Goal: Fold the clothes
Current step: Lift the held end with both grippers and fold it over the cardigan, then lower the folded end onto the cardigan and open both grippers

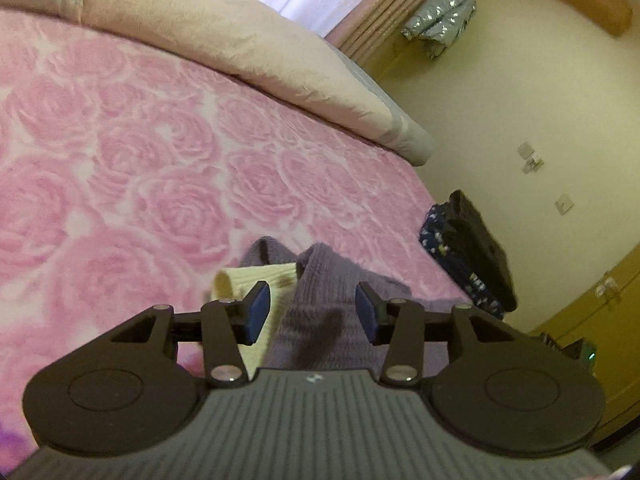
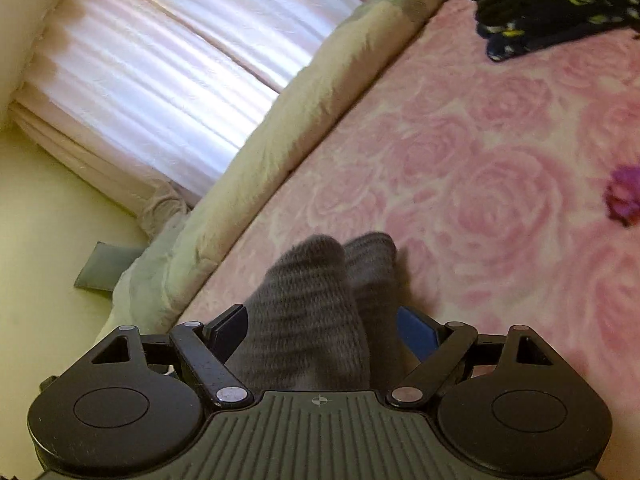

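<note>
A purple-grey knitted garment [image 1: 320, 304] with a cream panel [image 1: 260, 280] lies bunched on the pink rose-patterned bed cover [image 1: 140, 168]. My left gripper [image 1: 314, 310] is open, its blue pads either side of a raised fold of the knit, not pressing it. In the right wrist view the same knit [image 2: 316, 300] rises as two humps between the fingers of my right gripper [image 2: 320, 330], which stands open around it. Whether the pads touch the fabric I cannot tell.
A beige duvet [image 1: 240, 40] runs along the bed's far edge. A dark pile of clothes [image 1: 472, 248] sits at the bed's corner; it also shows in the right wrist view [image 2: 552, 4]. A magenta item [image 2: 624, 196] lies at right. Yellow cabinets [image 1: 592, 312] stand beyond.
</note>
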{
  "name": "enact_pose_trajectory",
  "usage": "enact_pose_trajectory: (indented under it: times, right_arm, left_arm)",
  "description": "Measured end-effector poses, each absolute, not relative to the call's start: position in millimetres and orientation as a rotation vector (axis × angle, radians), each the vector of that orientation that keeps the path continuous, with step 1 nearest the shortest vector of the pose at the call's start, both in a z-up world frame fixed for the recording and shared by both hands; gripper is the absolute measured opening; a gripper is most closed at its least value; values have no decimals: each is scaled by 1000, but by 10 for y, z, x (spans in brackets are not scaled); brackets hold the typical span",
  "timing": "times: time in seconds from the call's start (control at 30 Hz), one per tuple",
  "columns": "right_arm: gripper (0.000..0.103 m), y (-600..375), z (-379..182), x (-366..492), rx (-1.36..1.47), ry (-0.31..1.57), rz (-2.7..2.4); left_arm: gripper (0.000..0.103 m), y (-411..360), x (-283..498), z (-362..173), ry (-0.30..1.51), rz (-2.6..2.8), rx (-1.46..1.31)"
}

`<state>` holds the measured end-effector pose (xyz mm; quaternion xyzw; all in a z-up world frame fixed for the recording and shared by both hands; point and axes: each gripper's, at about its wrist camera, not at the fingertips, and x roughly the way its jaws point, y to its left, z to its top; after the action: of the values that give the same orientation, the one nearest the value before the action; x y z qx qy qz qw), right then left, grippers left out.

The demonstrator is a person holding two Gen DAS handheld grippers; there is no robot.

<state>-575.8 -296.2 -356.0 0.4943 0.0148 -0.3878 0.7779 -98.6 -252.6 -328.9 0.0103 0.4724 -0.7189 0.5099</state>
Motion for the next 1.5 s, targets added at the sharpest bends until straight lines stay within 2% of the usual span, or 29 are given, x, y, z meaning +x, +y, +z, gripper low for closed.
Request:
enact_pose_trajectory:
  times: [0.1, 0.13, 0.17, 0.2, 0.27, 0.43, 0.57, 0.73, 1.0, 1.03, 1.07, 1.1, 1.17, 1.2, 1.3, 1.4, 1.43, 1.47, 1.5]
  right_arm:
    - [84, -2996, -3546, -5728, 1055, 21, -829]
    - [58, -3034, -3573, -5704, 1064, 25, -822]
    - [26, -3078, -3603, -5667, 1078, 31, -808]
    - [25, -3107, -3616, -5635, 1083, 39, -809]
    - [15, -3134, -3604, -5598, 1074, 47, -824]
    - [12, -3157, -3357, -5565, 966, -7, -849]
    - [12, -3287, -3294, -5488, 928, 19, -905]
    - [11, -3464, -3445, -5368, 926, 89, -999]
    - [12, -3752, -3772, -5334, 1091, 227, -996]
    - [18, -3778, -3772, -5363, 1120, 217, -976]
    - [31, -3800, -3764, -5399, 1153, 203, -956]
    - [36, -3783, -3736, -5448, 1168, 180, -950]
    - [69, -3717, -3664, -5553, 1180, 126, -952]
    - [69, -3683, -3638, -5602, 1184, 94, -945]
    - [69, -3638, -3622, -5709, 1220, 12, -928]
    - [67, -3695, -3643, -5691, 1238, 15, -926]
    - [40, -3712, -3650, -5679, 1237, 18, -924]
    - [16, -3727, -3657, -5669, 1236, 20, -922]
    - [16, -3742, -3664, -5659, 1236, 21, -920]
  left_arm:
    - [37, -2680, -981, -3439, 1242, -1723, -72]
    - [22, -2717, -995, -3472, 1249, -1714, -82]
    - [12, -2743, -1017, -3481, 1225, -1706, -68]
    - [9, -2761, -1039, -3468, 1190, -1697, -45]
    - [7, -2742, -1079, -3385, 1112, -1697, -40]
    - [5, -2792, -1164, -3127, 903, -1713, -74]
    - [5, -2898, -1217, -3099, 830, -1707, -52]
    - [5, -3088, -1290, -3321, 838, -1674, 13]
    - [6, -3359, -1323, -3662, 989, -1586, 146]
    - [6, -3352, -1290, -3653, 1011, -1587, 129]
    - [6, -3346, -1256, -3643, 1033, -1587, 111]
    - [8, -3339, -1222, -3634, 1056, -1588, 94]
    - [18, -3326, -1155, -3616, 1100, -1588, 59]
    - [25, -3320, -1122, -3606, 1123, -1588, 41]
    - [27, -3300, -1021, -3578, 1189, -1586, -12]
    - [23, -3357, -1118, -3595, 1187, -1617, 47]
    - [14, -3374, -1160, -3602, 1176, -1624, 68]
    - [12, -3383, -1173, -3593, 1156, -1628, 69]
    - [10, -3390, -1177, -3579, 1133, -1631, 63]
